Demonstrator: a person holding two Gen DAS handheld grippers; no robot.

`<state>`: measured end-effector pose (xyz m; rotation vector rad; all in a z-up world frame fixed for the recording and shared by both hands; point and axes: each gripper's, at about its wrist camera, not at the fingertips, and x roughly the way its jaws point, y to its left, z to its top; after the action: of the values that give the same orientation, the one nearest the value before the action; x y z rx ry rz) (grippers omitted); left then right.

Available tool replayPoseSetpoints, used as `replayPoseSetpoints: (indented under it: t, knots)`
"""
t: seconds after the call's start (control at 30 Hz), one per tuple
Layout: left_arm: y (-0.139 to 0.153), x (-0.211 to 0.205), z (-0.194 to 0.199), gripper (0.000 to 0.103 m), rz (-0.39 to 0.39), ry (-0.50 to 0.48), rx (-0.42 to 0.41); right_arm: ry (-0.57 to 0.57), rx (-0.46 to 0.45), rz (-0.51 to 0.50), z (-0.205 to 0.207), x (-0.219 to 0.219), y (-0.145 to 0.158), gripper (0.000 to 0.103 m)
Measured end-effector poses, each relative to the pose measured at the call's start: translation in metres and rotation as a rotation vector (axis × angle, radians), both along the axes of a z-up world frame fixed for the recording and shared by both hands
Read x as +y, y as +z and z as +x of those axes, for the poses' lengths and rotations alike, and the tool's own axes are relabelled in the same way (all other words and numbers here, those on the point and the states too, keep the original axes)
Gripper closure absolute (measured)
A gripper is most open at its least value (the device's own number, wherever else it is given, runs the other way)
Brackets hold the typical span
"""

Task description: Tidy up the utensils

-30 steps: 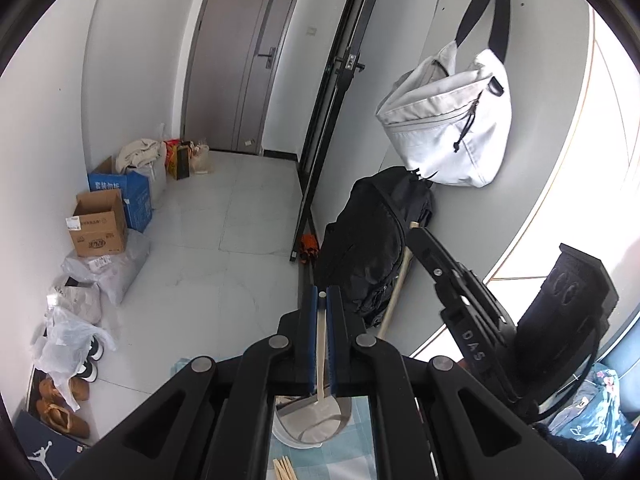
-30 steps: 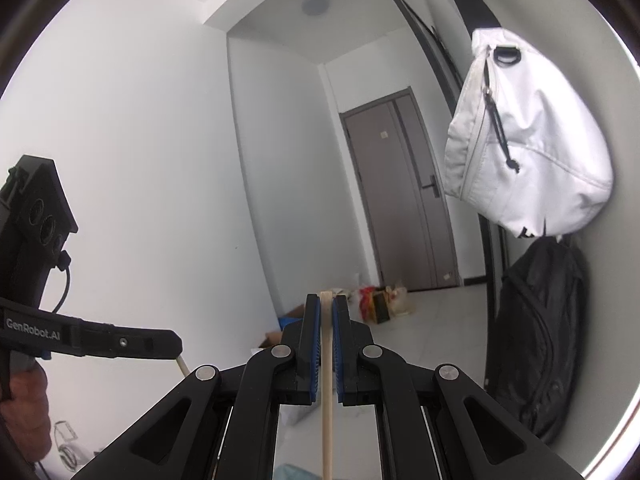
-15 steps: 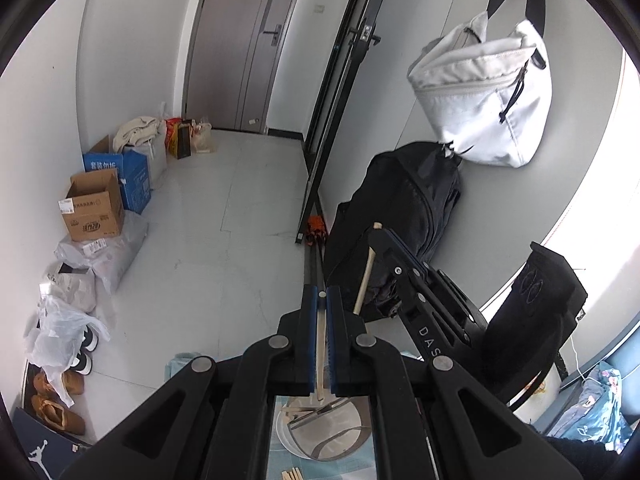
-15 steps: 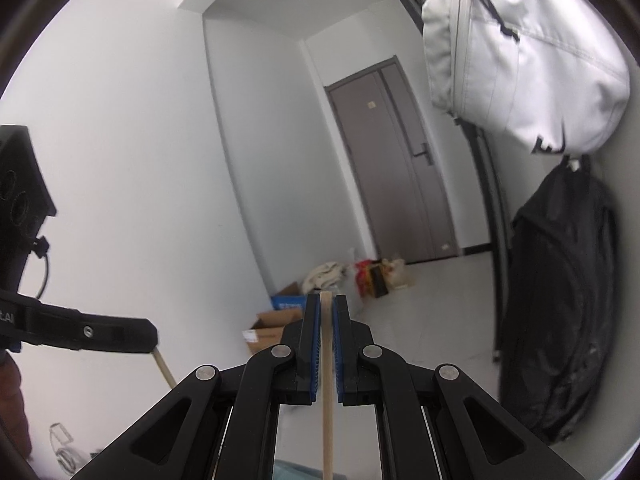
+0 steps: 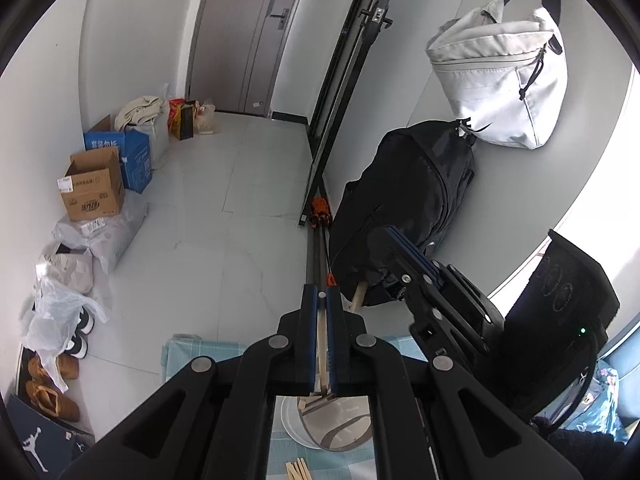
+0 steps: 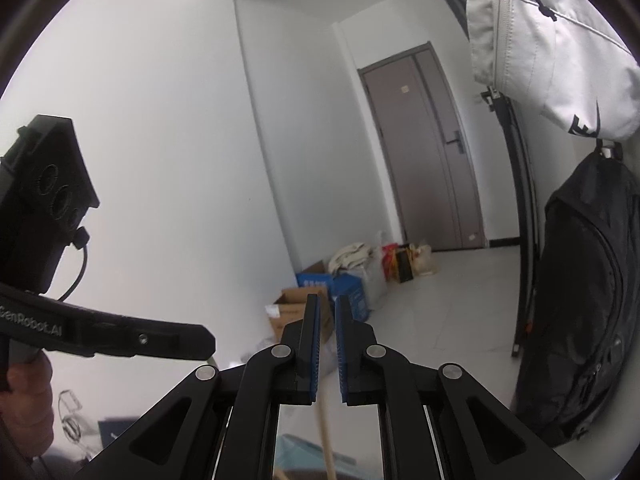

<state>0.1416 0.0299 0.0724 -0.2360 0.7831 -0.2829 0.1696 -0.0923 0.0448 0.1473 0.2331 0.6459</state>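
My left gripper [image 5: 321, 300] is shut on a thin wooden stick [image 5: 321, 344] that runs down between its blue pads toward a round metal container [image 5: 332, 426] with wooden utensils in it. My right gripper [image 6: 326, 304] has its jaws slightly parted; a wooden stick [image 6: 326, 440] hangs below and behind its pads, no longer clamped. In the left wrist view the right gripper [image 5: 384, 240] reaches in from the right, with a wooden stick end [image 5: 358, 294] below it. Loose wooden sticks [image 5: 298, 470] lie on the checked cloth [image 5: 200, 354].
A black backpack [image 5: 404, 208] and a white bag [image 5: 504, 80] hang on the wall at right. Cardboard boxes [image 5: 94, 186], plastic bags and shoes line the left wall. A grey door [image 5: 244, 36] stands at the far end. The left gripper's body [image 6: 52, 240] fills the right view's left side.
The right gripper's jaws have parted and its wooden stick has slipped down out of the pads. Both grippers have tilted downward; the container shows more in the left view.
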Motion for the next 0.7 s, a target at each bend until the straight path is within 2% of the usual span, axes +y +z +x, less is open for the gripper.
replayPoseSetpoints:
  t: [0.23, 0.33, 0.37, 0.4, 0.47, 0.53, 0.6, 0.7]
  knots:
    - [-0.006, -0.003, -0.003, 0.103, -0.021, -0.022, 0.027, 0.015, 0.026, -0.017, -0.014, -0.009, -0.001, 0.095]
    - [-0.011, -0.007, -0.001, 0.102, 0.017, -0.028, 0.066, -0.028, 0.054, 0.001, -0.023, -0.023, 0.000, 0.094]
    - [-0.013, -0.006, -0.002, 0.101, 0.012, -0.029, 0.080, -0.042, 0.072, 0.005, -0.025, -0.028, 0.000, 0.090]
    - [-0.014, -0.004, -0.003, 0.098, -0.011, -0.037, 0.088, -0.061, 0.088, 0.010, -0.028, -0.034, 0.000, 0.087]
    - [-0.014, 0.001, -0.007, 0.086, -0.019, -0.018, 0.096, -0.078, 0.105, 0.032, -0.035, -0.044, 0.001, 0.066]
    - [-0.010, 0.005, -0.012, 0.067, -0.025, 0.010, 0.079, -0.097, 0.114, 0.037, -0.042, -0.052, 0.002, 0.060]
    - [-0.006, 0.010, -0.019, 0.062, -0.050, 0.030, 0.061, -0.107, 0.121, 0.034, -0.048, -0.058, 0.005, 0.059]
    - [0.001, 0.013, -0.030, 0.054, -0.050, 0.070, 0.048, -0.113, 0.121, 0.037, -0.061, -0.064, 0.010, 0.047]
